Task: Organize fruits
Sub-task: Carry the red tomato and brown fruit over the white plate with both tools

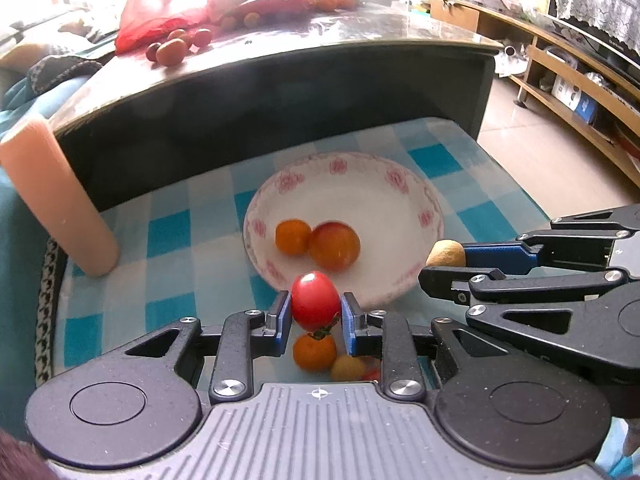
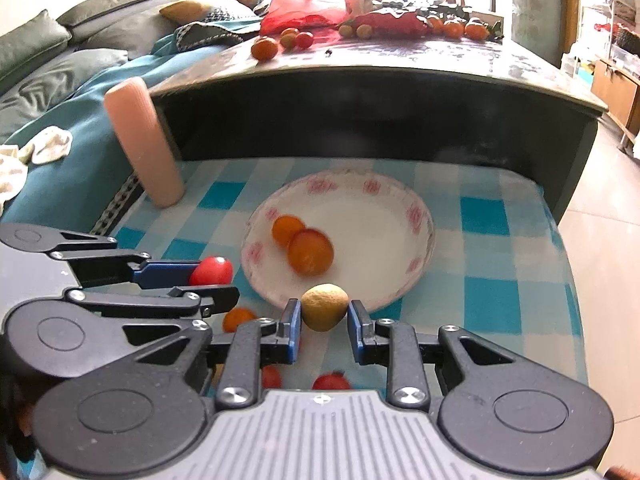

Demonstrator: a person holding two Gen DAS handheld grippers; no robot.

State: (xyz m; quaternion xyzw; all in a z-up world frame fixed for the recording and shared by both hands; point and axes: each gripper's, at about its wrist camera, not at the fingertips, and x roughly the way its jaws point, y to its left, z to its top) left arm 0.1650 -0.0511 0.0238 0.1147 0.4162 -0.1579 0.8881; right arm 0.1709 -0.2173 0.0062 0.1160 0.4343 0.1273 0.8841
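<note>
A white plate with a pink flower rim [image 1: 400,184] [image 2: 416,216] sits on the blue checked cloth and holds two orange fruits [image 1: 334,246] [image 2: 310,252]. My left gripper [image 1: 315,314] [image 2: 218,282] is shut on a red cherry tomato [image 1: 315,300] [image 2: 211,271], just short of the plate's near left rim. My right gripper [image 2: 324,320] [image 1: 434,262] is shut on a small yellow-brown fruit [image 2: 324,306] [image 1: 446,253] at the plate's near rim. Loose small fruits lie on the cloth under the grippers [image 1: 315,352] [image 2: 238,318].
A pink cylinder [image 1: 56,196] [image 2: 144,144] leans against the dark raised table [image 1: 280,92] behind the plate. On that table lie a red bag [image 2: 304,0] and several more small fruits [image 1: 172,50]. A sofa is left, floor and shelves right.
</note>
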